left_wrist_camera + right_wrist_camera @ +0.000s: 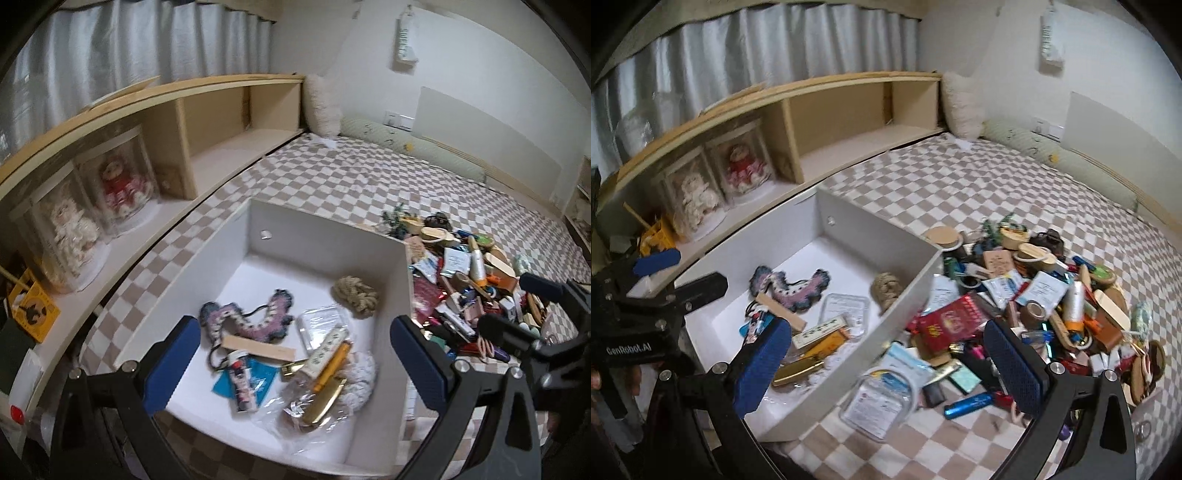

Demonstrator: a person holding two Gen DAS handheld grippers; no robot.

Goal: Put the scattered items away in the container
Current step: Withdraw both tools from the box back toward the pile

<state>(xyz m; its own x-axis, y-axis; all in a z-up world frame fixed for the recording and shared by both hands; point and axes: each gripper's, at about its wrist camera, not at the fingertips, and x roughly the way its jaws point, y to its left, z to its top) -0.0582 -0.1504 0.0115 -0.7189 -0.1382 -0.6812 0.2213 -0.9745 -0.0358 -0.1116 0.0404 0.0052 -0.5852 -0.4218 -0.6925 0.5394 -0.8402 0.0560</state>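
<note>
Both tools, left and right, hang spread and empty, the left over the white rectangular box, the right toward the scattered pile at right of frame, ready for picking.

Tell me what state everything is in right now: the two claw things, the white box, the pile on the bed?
left gripper: open, empty, above the box.
right gripper: open, empty, over the box's side wall.
white box: open-topped, partly filled.
knitted pouch: lying flat inside the box.
twine ball: inside, at the far corner.
scattered pile: heaped on the bedspread beside the box.
clear plastic case: on the bedspread, outside the box.
</note>
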